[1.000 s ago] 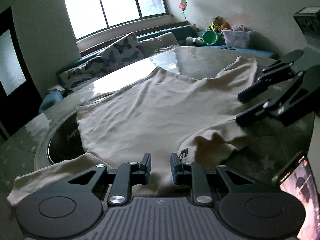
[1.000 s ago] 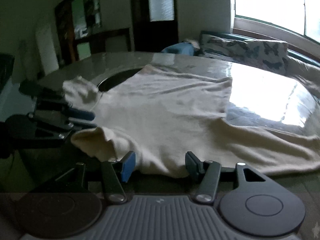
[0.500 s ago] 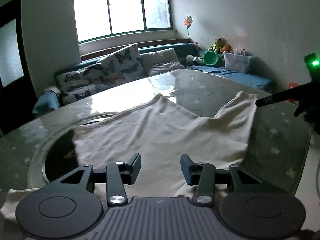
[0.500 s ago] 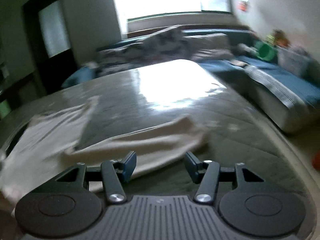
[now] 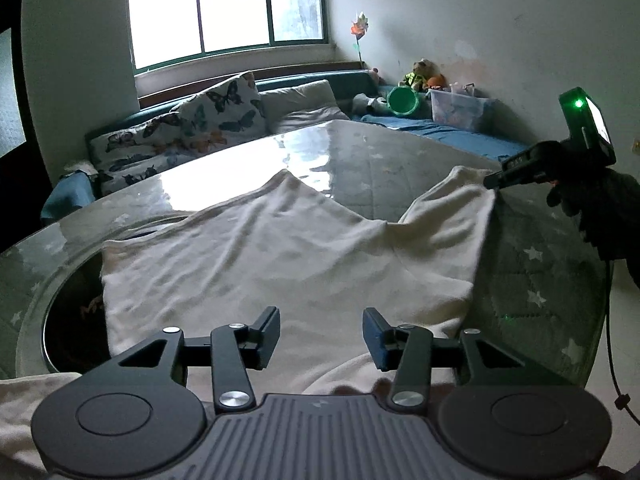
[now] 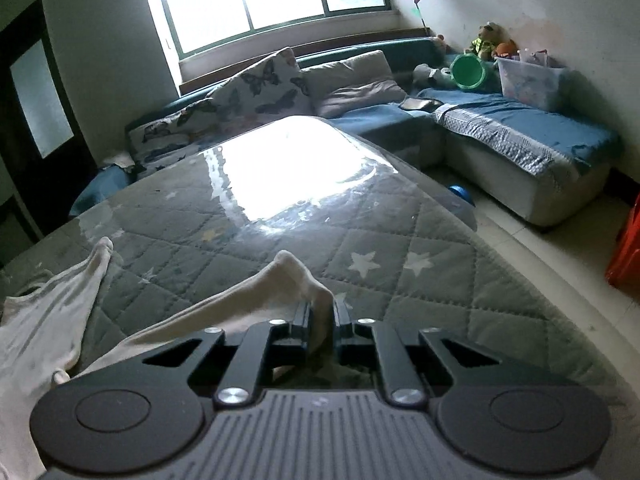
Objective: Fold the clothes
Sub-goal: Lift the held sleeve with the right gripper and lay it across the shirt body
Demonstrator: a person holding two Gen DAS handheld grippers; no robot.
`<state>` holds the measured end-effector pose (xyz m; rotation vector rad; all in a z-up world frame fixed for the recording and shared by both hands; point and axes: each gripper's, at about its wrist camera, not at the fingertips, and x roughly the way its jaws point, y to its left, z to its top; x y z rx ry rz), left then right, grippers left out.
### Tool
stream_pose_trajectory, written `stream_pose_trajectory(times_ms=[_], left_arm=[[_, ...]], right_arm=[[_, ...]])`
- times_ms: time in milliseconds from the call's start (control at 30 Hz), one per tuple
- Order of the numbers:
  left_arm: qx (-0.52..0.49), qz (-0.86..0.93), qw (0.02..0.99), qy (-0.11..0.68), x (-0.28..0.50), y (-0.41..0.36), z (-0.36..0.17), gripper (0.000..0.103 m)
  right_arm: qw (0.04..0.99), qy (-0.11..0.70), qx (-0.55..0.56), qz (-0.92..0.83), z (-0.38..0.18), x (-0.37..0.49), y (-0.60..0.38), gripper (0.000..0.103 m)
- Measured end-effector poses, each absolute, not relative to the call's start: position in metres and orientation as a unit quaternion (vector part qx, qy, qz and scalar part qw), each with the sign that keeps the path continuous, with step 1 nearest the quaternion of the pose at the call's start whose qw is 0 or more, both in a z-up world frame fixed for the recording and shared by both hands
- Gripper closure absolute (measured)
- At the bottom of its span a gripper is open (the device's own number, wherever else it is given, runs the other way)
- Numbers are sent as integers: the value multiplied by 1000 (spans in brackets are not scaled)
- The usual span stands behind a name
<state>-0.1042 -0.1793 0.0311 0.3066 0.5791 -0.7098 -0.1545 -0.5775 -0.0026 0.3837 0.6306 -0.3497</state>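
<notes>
A cream garment [image 5: 280, 256] lies spread across the glass-topped table [image 5: 360, 160]. My left gripper [image 5: 320, 330] hovers open over its near edge, with nothing between the fingers. In the right wrist view my right gripper [image 6: 320, 322] is shut on the end of the garment's sleeve [image 6: 280, 284], which rises from the quilted tabletop [image 6: 400, 280]. From the left wrist view the right gripper [image 5: 494, 179] pinches the far right corner of the sleeve [image 5: 460, 200]. A gloved hand [image 5: 592, 200] holds it.
A dark round opening [image 5: 68, 308] sits in the table at the left. A sofa with butterfly cushions [image 5: 208, 116] runs behind the table, and a blue-covered bench [image 6: 520, 132] with a green bucket [image 6: 468, 72] and a plastic box [image 6: 528, 80] stands to the right.
The left gripper let go of the garment's near edge and opened wide. The right gripper swung to the far sleeve end and closed on it, lifting the cloth slightly.
</notes>
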Motion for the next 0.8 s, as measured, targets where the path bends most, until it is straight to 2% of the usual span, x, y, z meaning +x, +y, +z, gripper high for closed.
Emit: stream_pose_trajectory(times_ms=[67, 300, 633, 800], left_arm=[[145, -340, 886, 279, -105, -178, 30, 45], [145, -348, 882, 283, -110, -178, 24, 42], [118, -343, 890, 278, -112, -161, 27, 37], [99, -328, 896, 282, -110, -143, 27, 36]], right_arm=[[919, 299, 196, -167, 0, -158, -579, 97], [934, 248, 228, -116, 41, -174, -570, 98], [962, 186, 195, 44, 113, -184, -481, 98], [958, 192, 170, 129, 122, -173, -420, 98]])
